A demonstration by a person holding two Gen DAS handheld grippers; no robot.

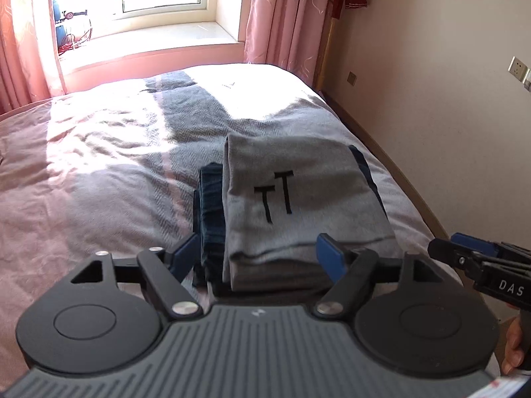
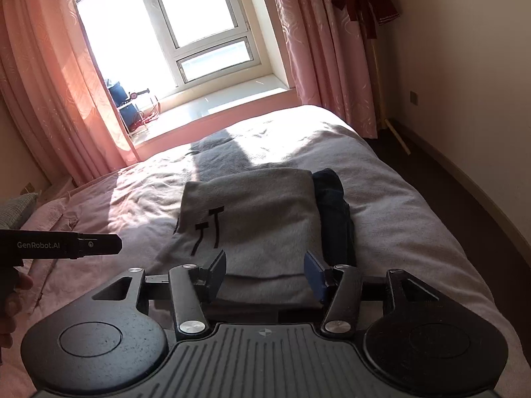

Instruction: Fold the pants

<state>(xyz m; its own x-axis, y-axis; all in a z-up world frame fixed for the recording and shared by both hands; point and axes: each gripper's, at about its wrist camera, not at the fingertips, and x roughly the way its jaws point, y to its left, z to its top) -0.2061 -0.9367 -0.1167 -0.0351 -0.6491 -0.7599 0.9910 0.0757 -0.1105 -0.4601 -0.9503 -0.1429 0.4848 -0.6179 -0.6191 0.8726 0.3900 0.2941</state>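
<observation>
Grey pants (image 1: 298, 192) with a black "TT" mark lie folded into a neat rectangle on the bed, resting on top of a dark folded garment (image 1: 210, 212). The same grey pants (image 2: 259, 225) and the dark garment (image 2: 335, 212) show in the right wrist view. My left gripper (image 1: 259, 258) hovers above the near edge of the stack, open, with nothing between its blue pads. My right gripper (image 2: 265, 273) is also open and empty above that near edge. Each gripper appears at the side of the other's view, held by a hand.
The bed (image 1: 99, 165) has a pink and grey cover, part in strong sunlight. Beyond it are a window sill (image 1: 159, 36) and pink curtains (image 1: 282, 16). A wall with sockets (image 1: 517, 66) runs along the right; dark floor (image 2: 448, 179) lies beside the bed.
</observation>
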